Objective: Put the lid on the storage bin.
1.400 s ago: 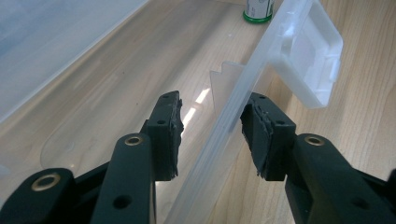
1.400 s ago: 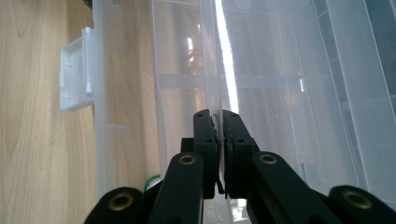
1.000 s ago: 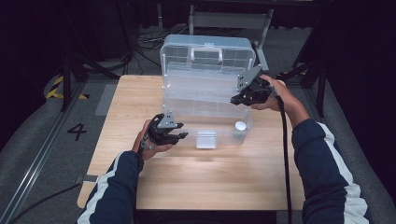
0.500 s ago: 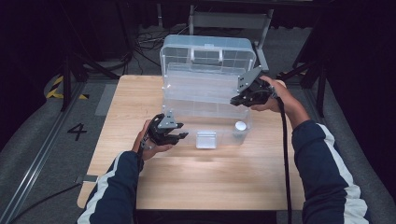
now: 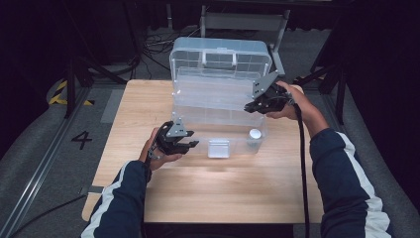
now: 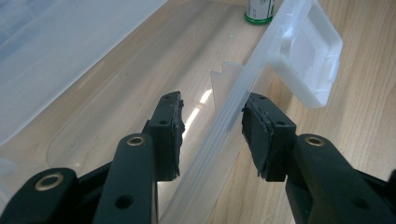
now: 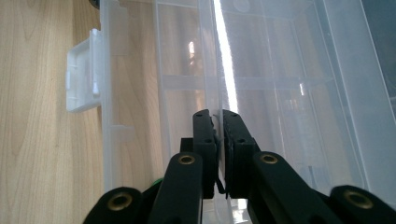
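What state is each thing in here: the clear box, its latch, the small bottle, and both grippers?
Clear plastic box: open, lid raised upright at the back.
Front latch: unfastened, hanging off the front wall.
Small bottle: standing upright inside the box, near the front wall.
Left gripper: open, jaws either side of the box's front wall, not clamped.
Right gripper: shut on a thin clear panel of the box.
Wooden table: bearing the box.

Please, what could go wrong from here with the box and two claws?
The right claw is shut on a thin clear plastic panel; pulling could bend it or let it slip. The left claw is open astride the clear plastic box's front wall, so the box could slide. The small white-capped bottle inside could topple.
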A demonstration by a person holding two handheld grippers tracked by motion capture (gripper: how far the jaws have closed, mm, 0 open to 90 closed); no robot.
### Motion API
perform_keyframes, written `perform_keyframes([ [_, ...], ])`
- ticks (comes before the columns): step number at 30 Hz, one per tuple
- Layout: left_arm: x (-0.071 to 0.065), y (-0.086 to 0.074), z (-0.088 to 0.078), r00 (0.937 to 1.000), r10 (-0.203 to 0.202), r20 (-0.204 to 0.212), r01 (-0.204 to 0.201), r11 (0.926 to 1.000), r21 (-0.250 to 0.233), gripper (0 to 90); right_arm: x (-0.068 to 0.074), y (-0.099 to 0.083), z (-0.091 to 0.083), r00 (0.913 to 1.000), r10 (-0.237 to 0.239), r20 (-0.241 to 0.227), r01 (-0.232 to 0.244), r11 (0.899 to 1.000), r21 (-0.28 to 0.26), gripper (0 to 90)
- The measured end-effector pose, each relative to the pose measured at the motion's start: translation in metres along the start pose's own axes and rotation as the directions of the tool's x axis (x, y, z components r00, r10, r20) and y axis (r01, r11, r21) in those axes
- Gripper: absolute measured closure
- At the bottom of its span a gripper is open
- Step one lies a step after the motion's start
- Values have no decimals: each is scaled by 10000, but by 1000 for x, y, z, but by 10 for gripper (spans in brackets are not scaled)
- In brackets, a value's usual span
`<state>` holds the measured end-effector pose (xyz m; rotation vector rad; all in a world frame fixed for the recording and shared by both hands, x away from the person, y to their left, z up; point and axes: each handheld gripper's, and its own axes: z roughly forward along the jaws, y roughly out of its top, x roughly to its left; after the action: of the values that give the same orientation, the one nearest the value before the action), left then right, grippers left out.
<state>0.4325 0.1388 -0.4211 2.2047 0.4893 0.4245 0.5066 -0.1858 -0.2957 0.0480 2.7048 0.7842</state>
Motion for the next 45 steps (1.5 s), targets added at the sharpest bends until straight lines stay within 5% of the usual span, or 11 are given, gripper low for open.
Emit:
perform_keyframes([
  [45, 2, 0, -17, 9999, -3, -110, 1, 9998, -200, 618, 6, -3, 0, 9999, -111, -29, 111, 9999, -31, 862],
])
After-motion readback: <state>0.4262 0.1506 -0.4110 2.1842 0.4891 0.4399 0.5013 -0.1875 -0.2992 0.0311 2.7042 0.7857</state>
